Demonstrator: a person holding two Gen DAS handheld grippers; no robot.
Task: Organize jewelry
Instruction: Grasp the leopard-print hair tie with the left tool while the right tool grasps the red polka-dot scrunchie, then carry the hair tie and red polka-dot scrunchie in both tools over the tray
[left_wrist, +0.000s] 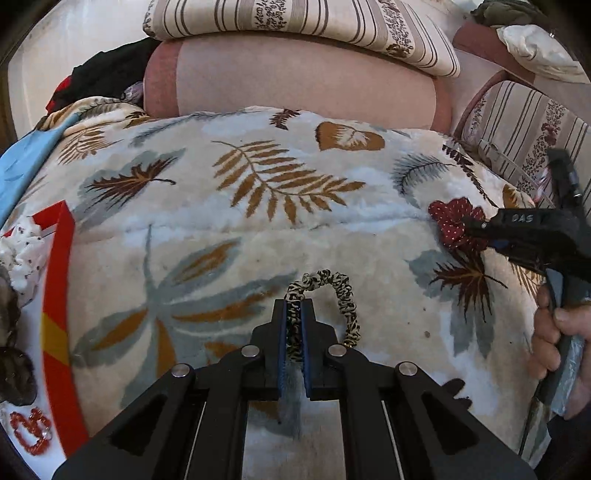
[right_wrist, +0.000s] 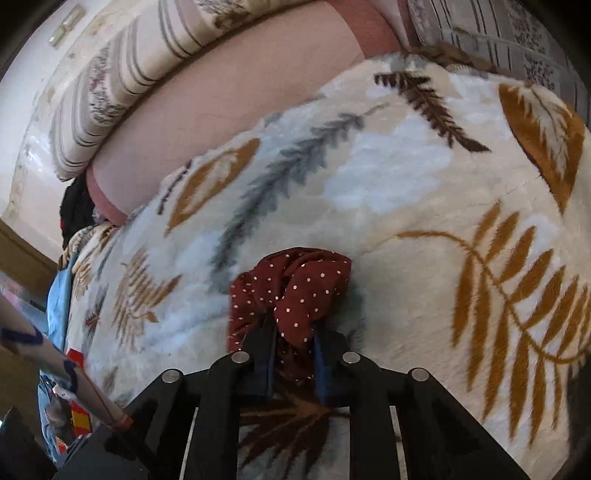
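Note:
A thin black-and-cream patterned scrunchie (left_wrist: 347, 295) lies on the leaf-print blanket (left_wrist: 221, 221). My left gripper (left_wrist: 294, 302) is shut on its left side, and the fabric is pinched between the blue pads. To the right lies a dark red scrunchie with white dots (left_wrist: 450, 214). My right gripper (left_wrist: 469, 230) reaches it from the right, held by a person's hand (left_wrist: 554, 339). In the right wrist view the red scrunchie (right_wrist: 306, 280) bunches up between the right gripper's (right_wrist: 293, 328) fingers, which are shut on a fold of it.
A red-edged box (left_wrist: 59, 295) at the left holds a white scrunchie (left_wrist: 22, 254), dark items and a red bead bracelet (left_wrist: 31, 435). Striped pillows (left_wrist: 295, 22) and a pink cushion (left_wrist: 295, 81) line the back. A blue cloth (left_wrist: 22, 166) lies at the far left.

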